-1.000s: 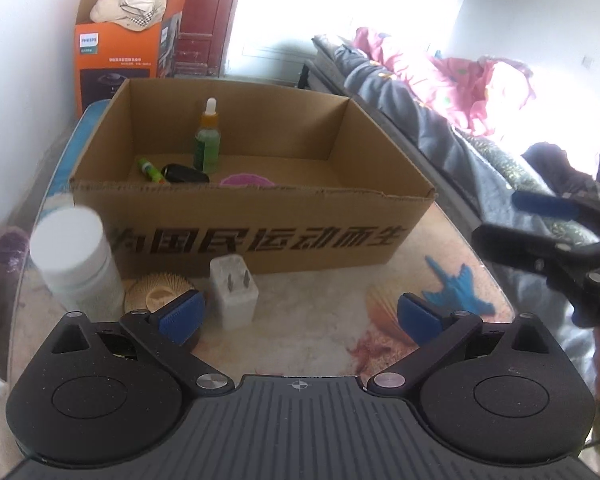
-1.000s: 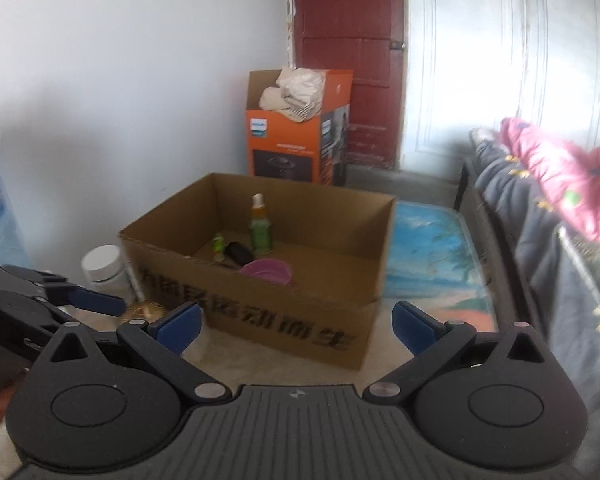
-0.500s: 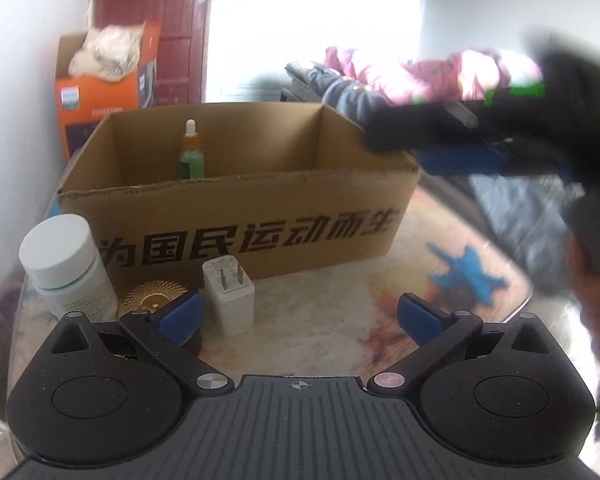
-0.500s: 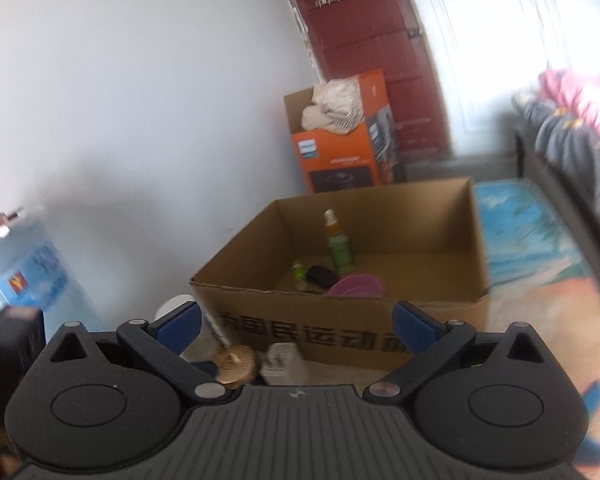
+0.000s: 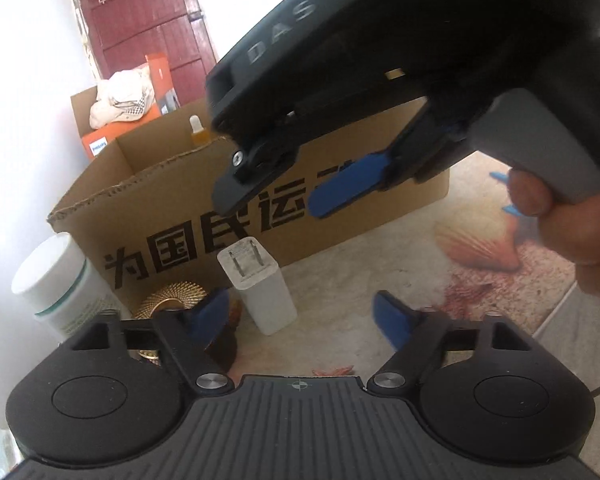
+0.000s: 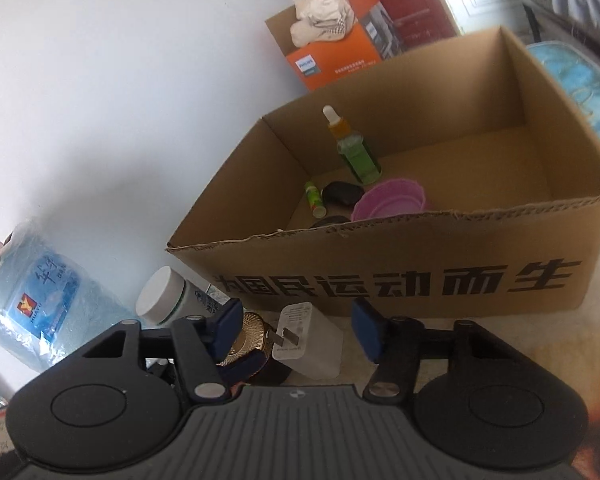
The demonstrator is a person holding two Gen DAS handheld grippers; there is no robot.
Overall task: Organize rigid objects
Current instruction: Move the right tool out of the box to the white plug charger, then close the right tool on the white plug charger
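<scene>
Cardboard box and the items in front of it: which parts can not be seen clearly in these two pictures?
- Cardboard box, left wrist view: the right gripper covers its right half and its inside.
- Gold disc, right wrist view: a blue finger covers part of it.
- White charger label: too small to read.
- Dark item behind the box's front wall: mostly hidden.

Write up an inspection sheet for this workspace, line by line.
Surface: patterned tabletop, shell print.
Job's things: white charger, gold disc and white jar outside the cardboard box; dropper bottle, pink bowl, green tube, dark object inside.
Clutter: blue toy, partly hidden.
Grippers: left gripper closing, empty; right gripper closing, charger between, untouched.
Cables: nothing seen.
Surroundings: orange box, red door, water jug.
</scene>
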